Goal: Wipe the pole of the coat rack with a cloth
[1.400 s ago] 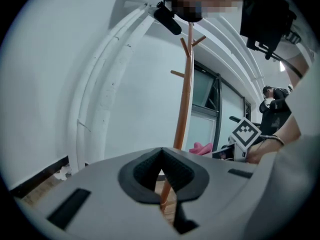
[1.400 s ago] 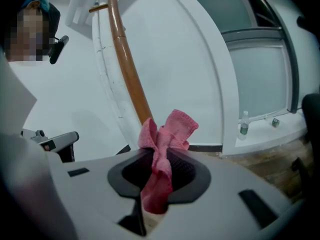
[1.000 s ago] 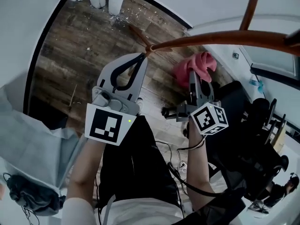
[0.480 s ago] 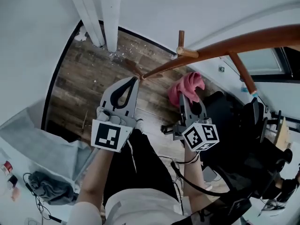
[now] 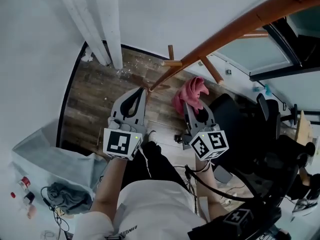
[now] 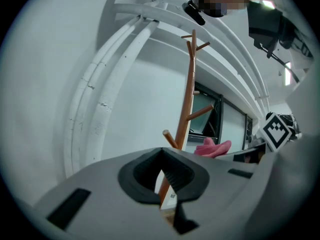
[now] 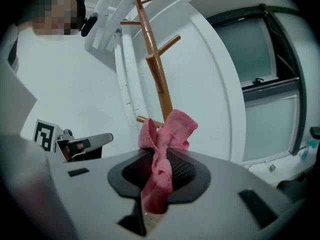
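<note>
The brown wooden coat rack pole (image 5: 235, 26) runs from the upper right of the head view down to its base near the floor, with short pegs (image 5: 171, 62) sticking out. My right gripper (image 5: 190, 103) is shut on a pink cloth (image 5: 191, 93), which bunches above the jaws just short of the pole. The right gripper view shows the cloth (image 7: 164, 144) pinched in that gripper (image 7: 161, 159), with the pole (image 7: 155, 69) behind it. My left gripper (image 5: 144, 91) is shut and holds nothing, its tip close to the rack's base. In the left gripper view the pole (image 6: 187, 104) rises beyond the closed left gripper (image 6: 162, 154).
White pipes (image 5: 107, 26) run down the wall at the upper left. A black office chair (image 5: 235, 121) and cables sit to the right, below a window (image 5: 250, 54). A pale grey sheet (image 5: 45, 156) and a dark bundle (image 5: 67, 196) lie at the left on the wood floor (image 5: 97, 96).
The head view has pulled back and tilted, so the pole now looks steeper and both grippers smaller. The right gripper keeps the pink cloth; the left stays shut near the base.
</note>
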Demonstrator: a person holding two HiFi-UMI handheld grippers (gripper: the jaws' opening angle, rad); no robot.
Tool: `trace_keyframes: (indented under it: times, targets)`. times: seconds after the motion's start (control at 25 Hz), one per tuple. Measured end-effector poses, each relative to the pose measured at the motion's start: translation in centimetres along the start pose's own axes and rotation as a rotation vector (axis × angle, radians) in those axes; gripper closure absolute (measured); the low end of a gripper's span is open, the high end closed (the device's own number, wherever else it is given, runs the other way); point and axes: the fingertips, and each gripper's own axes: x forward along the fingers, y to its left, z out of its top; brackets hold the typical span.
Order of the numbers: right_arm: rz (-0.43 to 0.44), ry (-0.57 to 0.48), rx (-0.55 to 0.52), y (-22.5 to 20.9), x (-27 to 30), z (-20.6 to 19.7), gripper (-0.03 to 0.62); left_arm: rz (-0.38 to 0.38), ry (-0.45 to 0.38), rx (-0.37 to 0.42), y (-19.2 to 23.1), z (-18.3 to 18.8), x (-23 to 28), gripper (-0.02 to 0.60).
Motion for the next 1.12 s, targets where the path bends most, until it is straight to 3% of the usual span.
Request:
trace_keyframes:
  times: [0.2, 1.12]
  targets:
    - [0.003, -0.019, 0.003, 0.8, -0.7, 1.0, 0.505, -0.028, 0.004, 0.005, -0.9, 1.0, -0.1, 0.571]
    - [0.02, -0.046, -0.031, 1.8, -0.9, 2.9, 0.507, -0.014, -0.007, 0.016, 0.0, 2.3, -0.2, 0.571]
